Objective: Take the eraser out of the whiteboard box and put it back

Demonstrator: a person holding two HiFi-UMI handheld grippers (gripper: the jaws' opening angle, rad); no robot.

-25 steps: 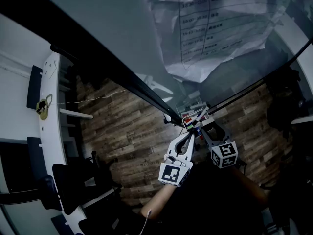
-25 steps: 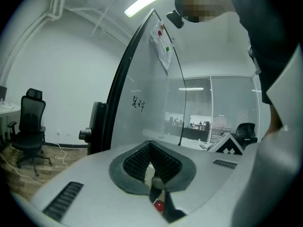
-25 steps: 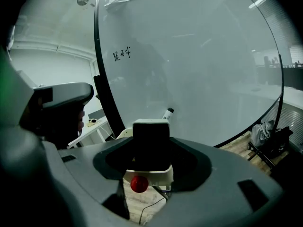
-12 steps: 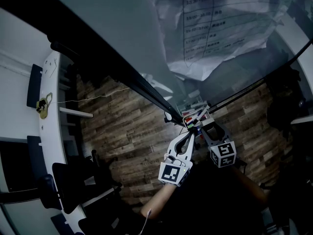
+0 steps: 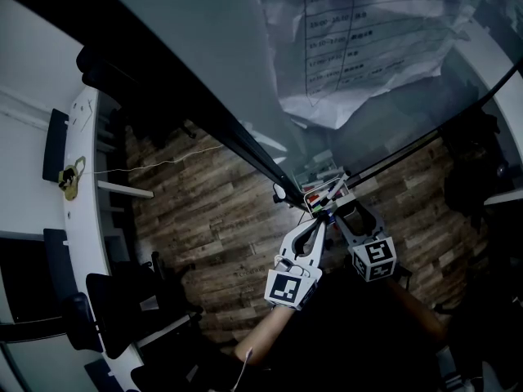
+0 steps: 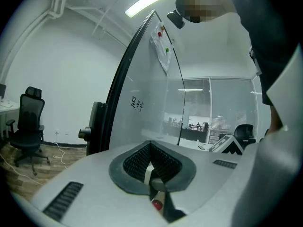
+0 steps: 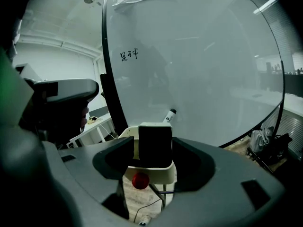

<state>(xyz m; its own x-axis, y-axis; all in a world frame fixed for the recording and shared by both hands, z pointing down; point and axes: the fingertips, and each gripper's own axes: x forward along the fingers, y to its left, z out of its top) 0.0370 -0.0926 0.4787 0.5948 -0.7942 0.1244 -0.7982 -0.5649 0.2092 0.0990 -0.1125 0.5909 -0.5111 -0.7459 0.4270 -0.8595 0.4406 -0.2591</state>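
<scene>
In the right gripper view a black eraser (image 7: 155,144) with a white edge stands upright between the jaws of my right gripper (image 7: 154,156), which is shut on it. It sits just over the white whiteboard box (image 7: 152,171). A marker (image 7: 169,115) rests at the foot of the whiteboard (image 7: 199,65) behind it. From the head view both grippers meet at the box (image 5: 325,193) below the board. My right gripper (image 5: 335,213) comes in from the right and my left gripper (image 5: 319,220) lies close beside it. My left gripper (image 6: 150,168) is shut with nothing held.
Printed papers (image 5: 368,47) hang on the glass whiteboard (image 5: 204,55). The wood floor (image 5: 212,219) lies below, with a white desk (image 5: 82,178) and black office chairs (image 5: 114,300) to the left. Another chair (image 6: 27,122) and dark bags (image 7: 265,138) stand on the floor.
The head view has shifted slightly. Both grippers stay at the box, with almost no movement.
</scene>
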